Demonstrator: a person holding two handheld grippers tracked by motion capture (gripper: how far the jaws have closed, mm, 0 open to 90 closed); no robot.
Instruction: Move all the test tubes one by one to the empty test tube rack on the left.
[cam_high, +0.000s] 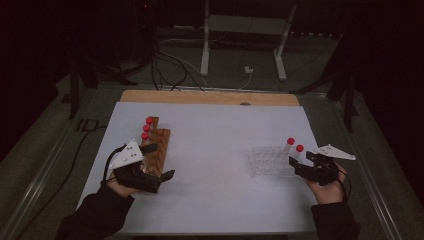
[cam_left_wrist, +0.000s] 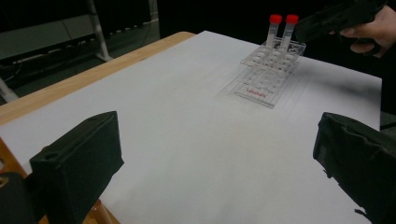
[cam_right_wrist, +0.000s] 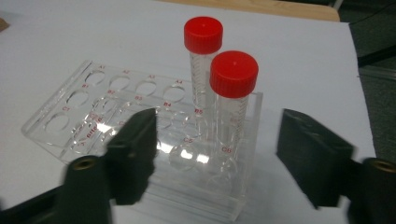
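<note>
I work at a white table sheet (cam_high: 215, 165) laid over a wooden tabletop, moving red-capped tubes from a wooden rack (cam_high: 156, 145) at nine o'clock to a clear acrylic rack (cam_high: 270, 161) at three o'clock. By my reading the job is under way but not finished: two tubes already stand in the clear rack, and three red caps still show in the wooden one.

The clear rack has rows of lettered holes. Its tubes sit side by side in the end column nearest my right hand, one (cam_right_wrist: 203, 60) behind the other (cam_right_wrist: 233, 93), both upright and capped. The rest of its holes are bare.

The wooden rack holds its three remaining tubes (cam_high: 147, 128) in a line at its far end, around twelve o'clock from my left gripper (cam_high: 160, 162).

That left gripper rests beside the wooden rack's near end with its jaws spread wide and nothing between them; in its own view I see only bare sheet between the pads.

My right gripper (cam_right_wrist: 215, 154) sits at the clear rack's three o'clock end, jaws partly open. The front tube stands in the gap, but neither pad touches it, so I hold nothing there.
</note>
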